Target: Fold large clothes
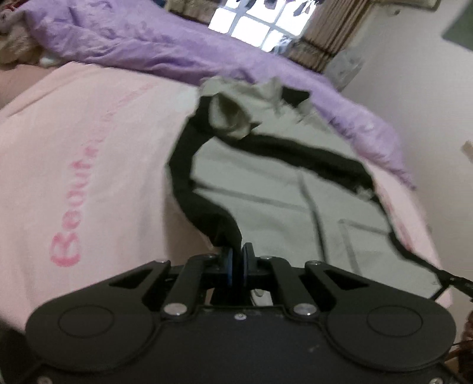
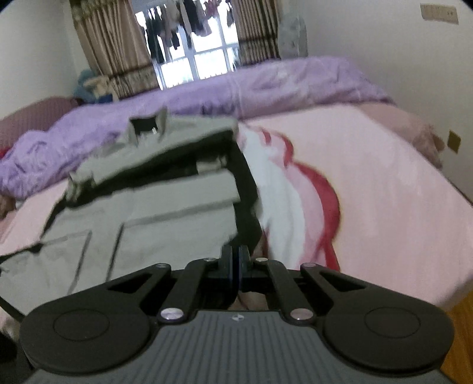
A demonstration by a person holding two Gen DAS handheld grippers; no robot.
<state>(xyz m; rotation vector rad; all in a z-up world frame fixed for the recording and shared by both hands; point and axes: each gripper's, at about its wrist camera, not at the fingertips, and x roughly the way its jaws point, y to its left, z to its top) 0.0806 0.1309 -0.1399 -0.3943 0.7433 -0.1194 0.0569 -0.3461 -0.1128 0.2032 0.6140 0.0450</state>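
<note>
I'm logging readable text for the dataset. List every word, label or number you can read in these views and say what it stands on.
"Beaut...": large pink letters on the pink blanket; the later letters blur out, so the word cannot be finished.
Smaller pink lettering further along the same blanket: too blurred to read.
Grey jacket, left gripper, right gripper: no readable text.

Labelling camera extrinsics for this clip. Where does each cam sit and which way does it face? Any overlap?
Left wrist: on the left tool, looking along its fingers over the grey jacket toward the purple duvet and window; view tilted; its own closed fingers pinch the jacket's black edge.
Right wrist: on the right tool, level, facing the window over the pink blanket; its fingers are closed on the jacket.
Shared: jacket, duvet, blanket, window, curtains.
</note>
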